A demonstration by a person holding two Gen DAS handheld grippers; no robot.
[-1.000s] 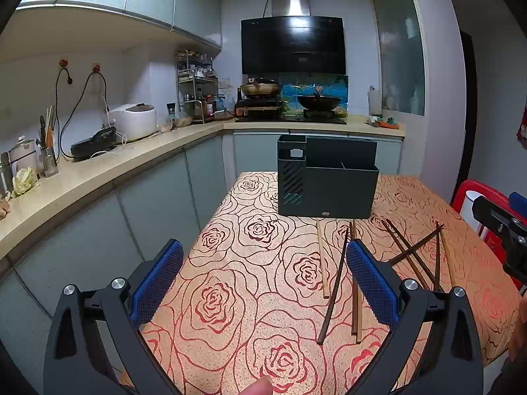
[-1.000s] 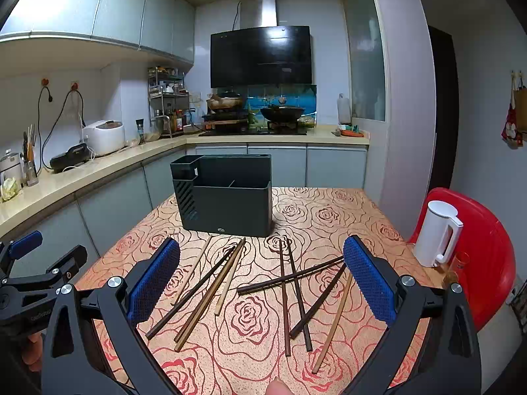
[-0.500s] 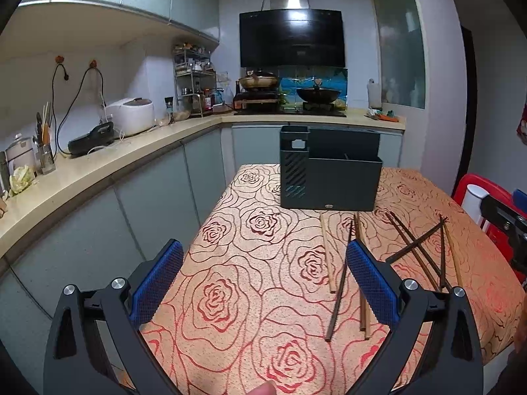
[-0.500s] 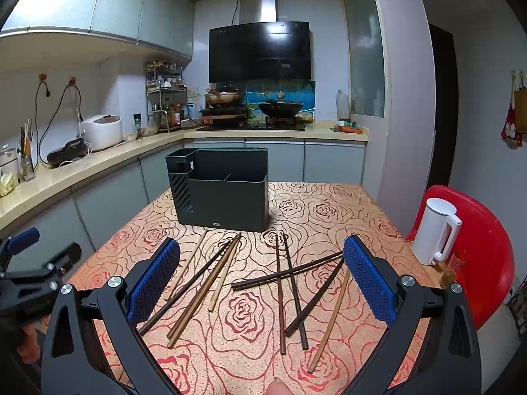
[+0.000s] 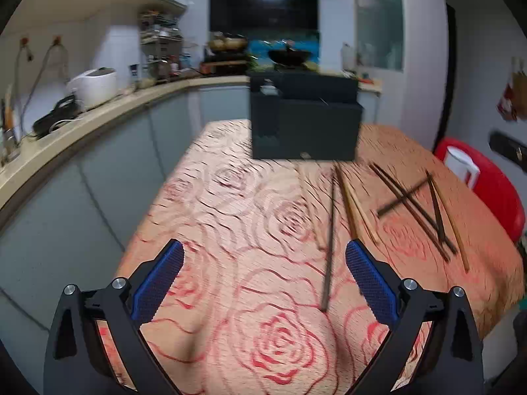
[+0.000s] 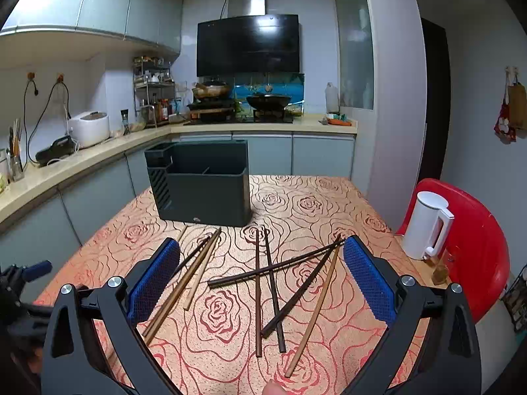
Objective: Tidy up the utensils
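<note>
Several wooden chopsticks (image 6: 260, 283) lie scattered on the rose-patterned table (image 6: 313, 207), some crossing each other; the left wrist view shows the chopsticks (image 5: 331, 227) blurred. Behind them stands a dark utensil holder (image 6: 204, 194) with divided compartments, also seen as the utensil holder (image 5: 306, 121) in the left wrist view. My right gripper (image 6: 262, 283) is open above the crossed chopsticks, holding nothing. My left gripper (image 5: 263, 279) is open over the table's left part, with one dark chopstick between its blue pads (image 5: 369, 283). Part of the left gripper (image 6: 23, 279) shows at the right wrist view's left edge.
A white kettle (image 6: 428, 223) sits on a red chair (image 6: 477, 240) right of the table. A kitchen counter (image 6: 66, 168) with a rice cooker (image 6: 90, 128) runs along the left. The stove (image 6: 240, 112) is at the back. The table's edges drop off left and right.
Both grippers have moved forward and lower toward the table. The left view has swung right and is motion-blurred. Chopsticks and holder have not moved.
</note>
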